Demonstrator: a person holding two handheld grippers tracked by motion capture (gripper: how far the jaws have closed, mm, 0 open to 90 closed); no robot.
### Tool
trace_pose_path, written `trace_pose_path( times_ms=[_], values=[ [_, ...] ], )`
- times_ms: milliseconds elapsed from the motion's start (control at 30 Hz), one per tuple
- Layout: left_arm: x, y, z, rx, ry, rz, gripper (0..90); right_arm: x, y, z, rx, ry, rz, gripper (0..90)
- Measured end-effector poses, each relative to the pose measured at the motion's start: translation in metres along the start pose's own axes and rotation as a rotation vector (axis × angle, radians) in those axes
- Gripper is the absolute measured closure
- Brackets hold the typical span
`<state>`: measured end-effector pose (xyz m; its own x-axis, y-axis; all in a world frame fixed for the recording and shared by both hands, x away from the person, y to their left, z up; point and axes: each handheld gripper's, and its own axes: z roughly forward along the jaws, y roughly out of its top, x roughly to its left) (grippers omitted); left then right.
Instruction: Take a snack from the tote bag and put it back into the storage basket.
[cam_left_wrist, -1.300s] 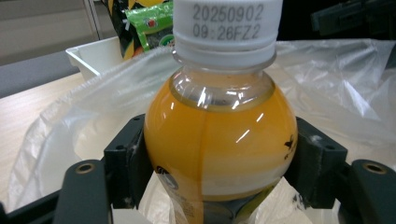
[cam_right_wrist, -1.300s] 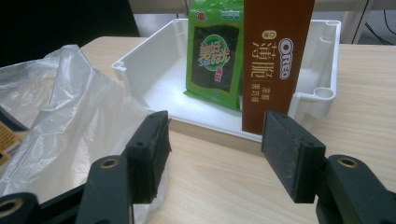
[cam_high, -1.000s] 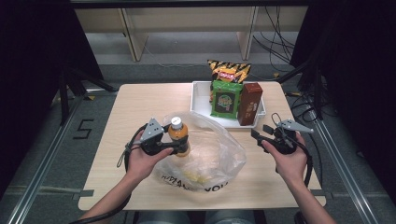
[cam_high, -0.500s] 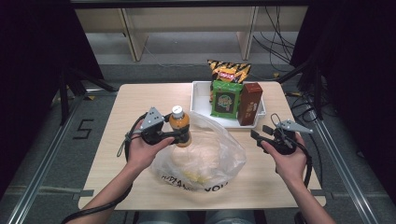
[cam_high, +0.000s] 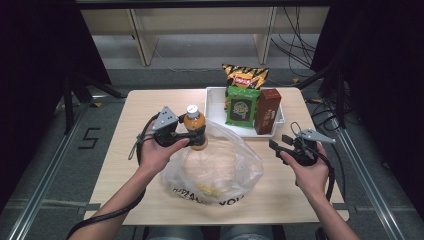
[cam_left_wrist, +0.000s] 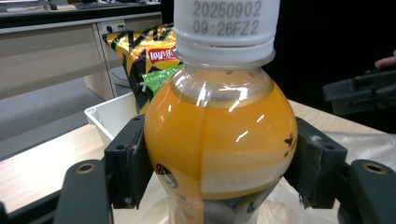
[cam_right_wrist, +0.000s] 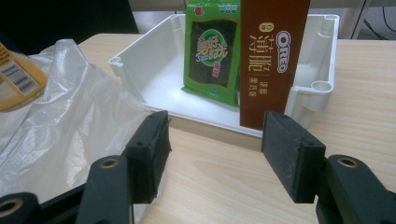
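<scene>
A: Left gripper clamped on the round plastic bottle of orange juice with a white cap, pads pressed against both sides of its bulging shoulder. Bottle upright, hanging over the upper left edge of the crumpled clear plastic bag, at about 10 o'clock from the bag's middle.

B: Same grip in the left gripper view: juice bottle squeezed between the two black pads, printed date on the cap. Behind it, at 11 o'clock, the yellow-and-black crisp packet.

A: Right gripper apart, nothing between the jaws. Sitting at 3 o'clock from the bag, just above the light wooden table, close to the near rim of the white plastic tray.

B: Confirmed in the right gripper view: jaws wide, bare tabletop between them. Straight ahead at 12 o'clock, the tray with the green seaweed snack packet and the tall brown Oreo box standing upright inside, side by side, box at 3 o'clock from the packet. Bag at 9 o'clock of the jaws.

A: In the high view, crisp packet upright at the far end of the tray, at 12 o'clock from the seaweed packet, the Oreo box beside it.
</scene>
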<state>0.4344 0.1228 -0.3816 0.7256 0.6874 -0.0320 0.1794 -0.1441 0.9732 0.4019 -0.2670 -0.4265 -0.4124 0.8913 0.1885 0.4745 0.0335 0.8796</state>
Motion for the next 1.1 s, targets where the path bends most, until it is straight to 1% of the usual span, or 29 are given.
trace_pose_path(
  times_ms=[33, 67, 100, 133, 167, 200, 233, 333, 400, 433, 500, 533, 600, 633, 733, 767, 800, 833, 867, 933, 1000, 1100],
  values=[
    [0.001, 0.001, 0.001, -0.002, 0.002, 0.0, 30.6, 0.0, 0.0, 0.0, 0.0, 0.0, 0.0, 42.4],
    [0.001, 0.002, 0.001, -0.004, 0.002, 0.001, 30.6, -0.002, 0.0, -0.001, 0.003, 0.003, -0.021, 42.4],
    [0.002, 0.004, 0.002, -0.007, 0.003, 0.001, 30.6, -0.001, 0.0, -0.001, 0.006, 0.002, -0.015, 42.4],
    [0.002, 0.005, 0.002, -0.01, 0.003, -0.001, 30.6, -0.002, 0.0, -0.001, 0.003, 0.0, -0.02, 42.4],
    [0.003, 0.006, 0.002, -0.008, 0.004, 0.0, 30.6, -0.001, 0.0, -0.001, -0.002, 0.003, -0.012, 42.4],
    [0.004, 0.007, 0.003, -0.013, 0.004, 0.001, 30.6, 0.002, 0.0, -0.002, 0.009, -0.001, 0.024, 42.4],
    [0.004, 0.008, 0.003, -0.012, 0.005, -0.001, 30.6, 0.002, 0.0, -0.002, 0.009, -0.002, 0.024, 42.4],
    [0.006, 0.011, 0.005, -0.016, 0.009, -0.001, 30.6, -0.001, -0.001, -0.001, 0.005, -0.006, -0.005, 42.4],
    [0.006, 0.012, 0.006, -0.017, 0.008, 0.0, 30.6, -0.002, -0.001, -0.001, 0.005, -0.002, -0.008, 42.4],
    [0.007, 0.013, 0.006, -0.02, 0.008, -0.001, 30.6, -0.005, -0.002, -0.002, 0.014, 0.01, -0.042, 42.4],
    [0.007, 0.014, 0.007, -0.023, 0.008, -0.004, 30.6, -0.005, -0.002, -0.002, 0.014, 0.006, -0.046, 42.4],
    [0.007, 0.015, 0.008, -0.023, 0.007, -0.001, 30.6, -0.002, -0.002, -0.003, 0.022, 0.002, -0.012, 42.4],
    [0.008, 0.016, 0.009, -0.025, 0.009, -0.003, 30.6, -0.002, -0.003, -0.003, 0.02, 0.002, -0.015, 42.4],
    [0.008, 0.017, 0.01, -0.026, 0.008, -0.005, 30.6, -0.004, -0.002, -0.003, 0.015, 0.001, -0.041, 42.4],
    [0.008, 0.02, 0.012, -0.028, 0.009, -0.003, 30.6, -0.004, -0.002, -0.003, 0.011, -0.003, -0.05, 42.4],
    [0.008, 0.021, 0.012, -0.029, 0.007, 0.001, 30.6, -0.005, -0.002, -0.002, 0.006, -0.01, -0.066, 42.4],
    [0.008, 0.022, 0.012, -0.033, 0.007, 0.0, 30.6, -0.005, -0.002, -0.002, 0.008, -0.009, -0.066, 42.4],
    [0.008, 0.023, 0.013, -0.034, 0.006, -0.001, 30.6, -0.002, -0.003, -0.002, 0.024, 0.005, -0.009, 42.4],
    [0.008, 0.024, 0.013, -0.036, 0.006, 0.001, 30.6, -0.004, -0.003, -0.002, 0.02, 0.001, -0.034, 42.4],
    [0.008, 0.026, 0.014, -0.037, 0.009, 0.003, 30.6, -0.005, -0.003, -0.001, 0.013, 0.005, -0.036, 42.4],
    [0.009, 0.028, 0.015, -0.039, 0.007, 0.004, 30.6, -0.006, -0.003, -0.001, 0.006, 0.001, -0.055, 42.4],
    [0.009, 0.03, 0.016, -0.04, 0.006, 0.008, 30.6, -0.006, -0.003, -0.002, 0.011, 0.003, -0.047, 42.4]
  ],
)
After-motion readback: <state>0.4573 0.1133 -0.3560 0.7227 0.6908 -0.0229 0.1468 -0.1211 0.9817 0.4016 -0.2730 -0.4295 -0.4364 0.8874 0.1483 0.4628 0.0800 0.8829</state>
